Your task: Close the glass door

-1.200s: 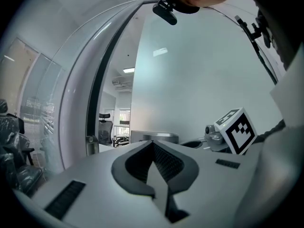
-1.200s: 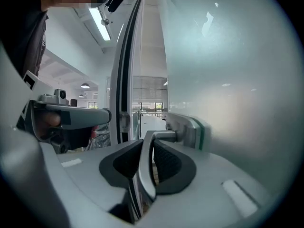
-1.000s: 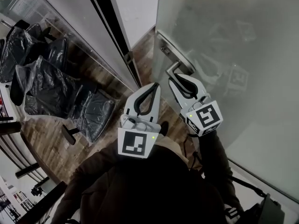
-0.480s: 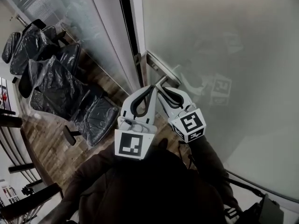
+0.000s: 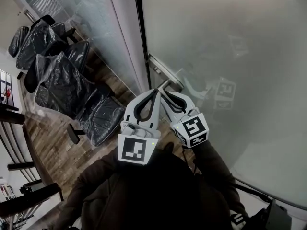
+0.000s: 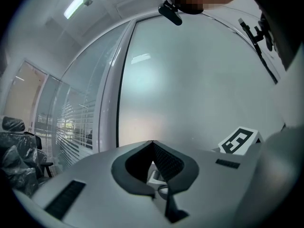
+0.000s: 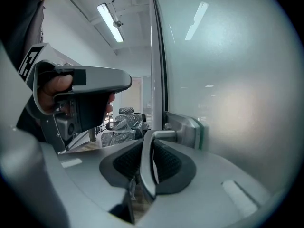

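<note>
Head view: the glass door (image 5: pixel 230 56) fills the right side. Its left edge sits close against the white frame post (image 5: pixel 122 32), and we can't tell if it's latched. The right hand-held gripper (image 5: pixel 169 95) is clamped on the door handle (image 5: pixel 165 84), a metal lever low on the door near that edge. The left hand-held gripper (image 5: pixel 154 91) is just beside it, jaw tips together, gripping nothing. Wrapped chairs (image 5: pixel 62 80) stand on the wood floor (image 5: pixel 48 143) behind the glass partition at left, well away from the door.

Left gripper view: the jaw tips meet with nothing between them, pointing at the frosted door panel. This gripper looks idle. We judge it should stay off the door edge and post so it doesn't get pinched in the closing gap.

Right gripper view: the lever runs between the two ribbed pads, narrow grip, pads pressing on it. The handle plate (image 7: pixel 183 127) is just ahead, on the door. The lever sits deep in the jaws rather than at the tips, so the hold looks good.

Step in hand, as we read it, is the last bit of closing.
- Keep the clamp firm and drive the door along its swing, square to the panel, until the edge seats against the post.
- Don't twist or lean down on the lever. That could hold the latch back or let the pads slide along the smooth metal.
- Move slowly at the end so the glass doesn't slam.
- Let go only once the door stops.
</note>
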Available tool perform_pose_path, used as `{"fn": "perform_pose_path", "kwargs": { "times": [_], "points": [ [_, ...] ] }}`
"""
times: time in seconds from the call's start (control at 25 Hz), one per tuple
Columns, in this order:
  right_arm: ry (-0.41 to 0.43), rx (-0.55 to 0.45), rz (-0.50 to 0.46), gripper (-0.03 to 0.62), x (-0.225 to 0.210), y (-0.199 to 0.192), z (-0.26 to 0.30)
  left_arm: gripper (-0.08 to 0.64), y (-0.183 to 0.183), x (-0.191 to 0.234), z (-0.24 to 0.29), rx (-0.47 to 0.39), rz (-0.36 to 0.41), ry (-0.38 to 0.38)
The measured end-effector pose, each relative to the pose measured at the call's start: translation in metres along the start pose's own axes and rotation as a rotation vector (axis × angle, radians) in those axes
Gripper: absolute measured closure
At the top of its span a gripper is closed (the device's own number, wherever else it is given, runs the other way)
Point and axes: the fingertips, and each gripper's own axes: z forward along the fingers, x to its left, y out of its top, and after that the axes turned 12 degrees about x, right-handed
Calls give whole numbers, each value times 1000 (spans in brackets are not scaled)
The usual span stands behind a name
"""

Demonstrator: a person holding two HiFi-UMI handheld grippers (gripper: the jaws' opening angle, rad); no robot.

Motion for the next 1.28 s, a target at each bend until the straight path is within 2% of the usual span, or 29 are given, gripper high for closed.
{"fn": "perform_pose_path", "kwargs": {
  "times": [0.76, 0.92, 1.04, 1.16, 1.28],
  "points": [
    [17, 4, 1, 528, 11, -1, 0, 563, -1, 0, -6, -1, -11, 17],
    [10, 17, -16, 526, 14, 4, -1, 563, 6, 9, -8, -21, 7, 42],
    [2, -37, -42, 526, 10, 34, -24, 563, 24, 13, -5, -43, 26, 41],
    [-20, -123, -57, 528, 11, 58, -52, 563, 22, 10, -9, -55, -1, 36],
    [-17, -201, -26, 591, 14, 66, -63, 563, 13, 18, -18, -68, -42, 66]
  ]
}}
